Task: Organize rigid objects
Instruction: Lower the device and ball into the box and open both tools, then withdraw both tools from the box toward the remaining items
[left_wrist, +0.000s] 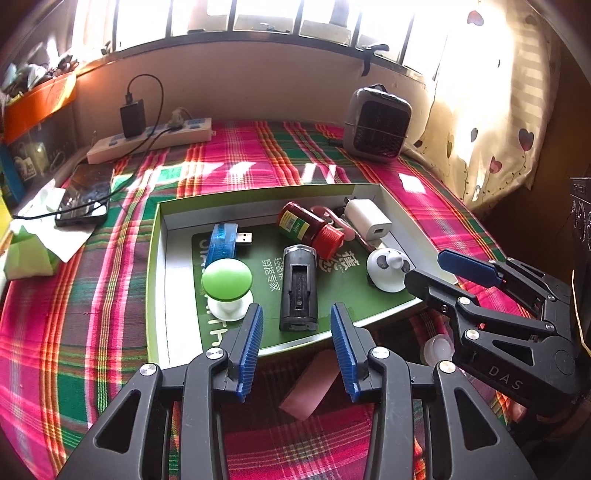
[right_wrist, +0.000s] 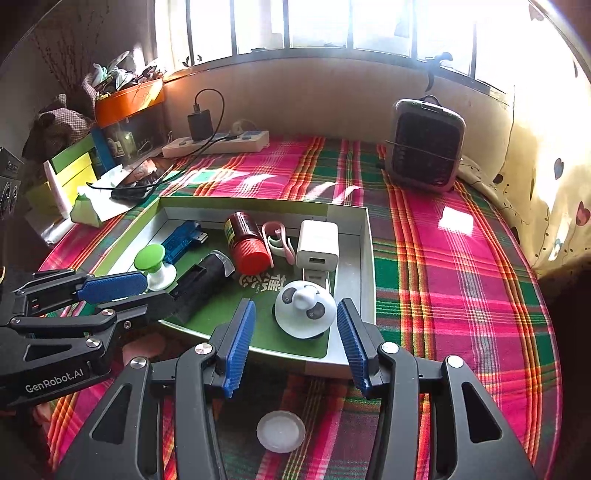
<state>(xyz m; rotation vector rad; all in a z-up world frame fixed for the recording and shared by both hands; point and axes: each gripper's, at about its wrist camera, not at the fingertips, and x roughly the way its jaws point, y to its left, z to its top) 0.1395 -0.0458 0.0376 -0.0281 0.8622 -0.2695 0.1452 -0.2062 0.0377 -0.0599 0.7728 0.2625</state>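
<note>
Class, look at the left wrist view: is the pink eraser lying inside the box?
No, the pink eraser lies on the plaid cloth outside the box.

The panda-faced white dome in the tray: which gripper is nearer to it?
Right. The right gripper frames the panda dome between its open fingers, just short of it. The left gripper sits further along the tray's near edge, facing the black holder.
</note>
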